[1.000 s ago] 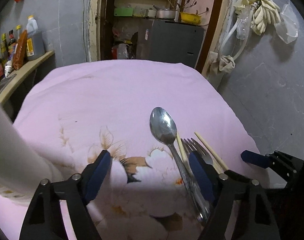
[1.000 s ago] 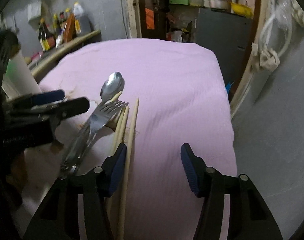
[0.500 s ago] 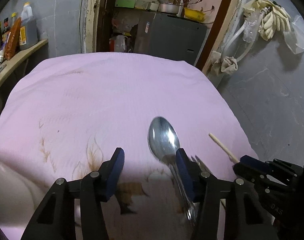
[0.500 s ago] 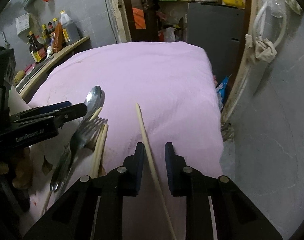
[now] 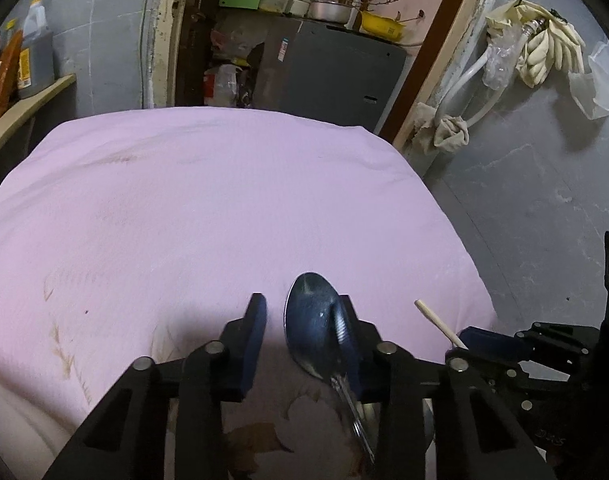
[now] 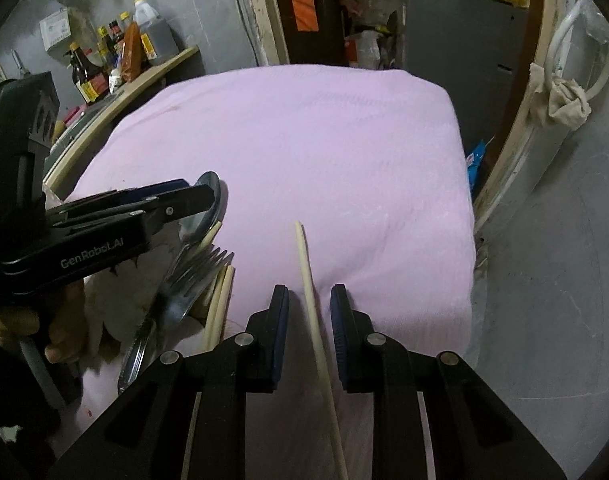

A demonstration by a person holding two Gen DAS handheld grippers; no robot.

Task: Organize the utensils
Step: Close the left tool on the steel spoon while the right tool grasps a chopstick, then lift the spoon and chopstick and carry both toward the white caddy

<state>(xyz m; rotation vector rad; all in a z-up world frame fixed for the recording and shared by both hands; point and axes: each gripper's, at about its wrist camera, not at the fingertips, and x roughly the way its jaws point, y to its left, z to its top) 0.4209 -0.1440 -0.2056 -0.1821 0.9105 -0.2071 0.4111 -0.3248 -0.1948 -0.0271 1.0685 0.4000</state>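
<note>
A steel spoon lies against the right finger of my left gripper, whose jaws stand narrowed around its bowl with a gap on the left side. In the right wrist view the spoon sits under the left gripper, beside a fork and two chopsticks on the pink cloth. My right gripper has its jaws close around one pale chopstick, a small gap each side. Its tip shows in the left wrist view.
The pink cloth covers the table, with a flower print near me. A shelf with bottles runs along the left. A grey cabinet and doorway stand behind. The table's right edge drops to a grey floor.
Both grippers have closed in from wide open. The left narrowed around the spoon bowl and rose. The right took one chopstick between its jaws, away from the pile.
</note>
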